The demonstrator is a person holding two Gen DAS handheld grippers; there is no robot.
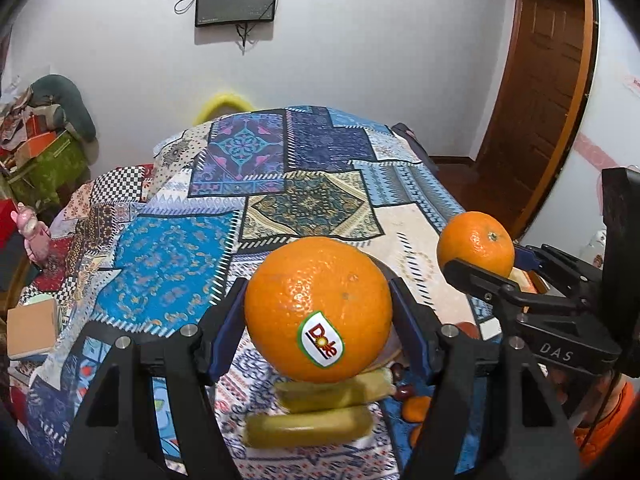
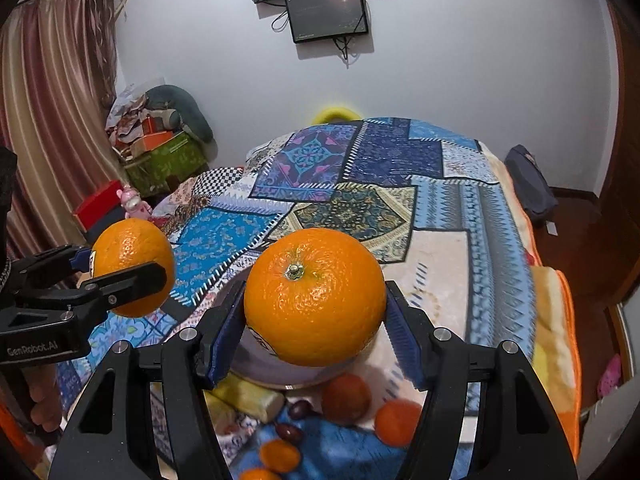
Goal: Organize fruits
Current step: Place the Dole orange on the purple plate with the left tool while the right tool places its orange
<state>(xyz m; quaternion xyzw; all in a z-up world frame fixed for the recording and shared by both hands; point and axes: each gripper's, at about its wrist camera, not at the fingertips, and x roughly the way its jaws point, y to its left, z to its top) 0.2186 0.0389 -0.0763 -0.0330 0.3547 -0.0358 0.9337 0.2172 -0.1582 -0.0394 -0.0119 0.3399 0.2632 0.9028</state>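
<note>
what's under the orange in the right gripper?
Under the orange in the right gripper: a pale bowl, mostly covered; its contents hidden. Nearer: grapes, small oranges.

Oranges: bright orange; left one has white/red Dole sticker with green rim, right one greenish stem nub. Grippers black with blue pads. Bed quilt: blue/navy/cream patchwork, paisley, checkerboard. Bananas yellow-green.

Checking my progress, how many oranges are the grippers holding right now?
2: one orange in the left gripper, another orange in the right gripper. More fruit lies below, partly hidden.
</note>
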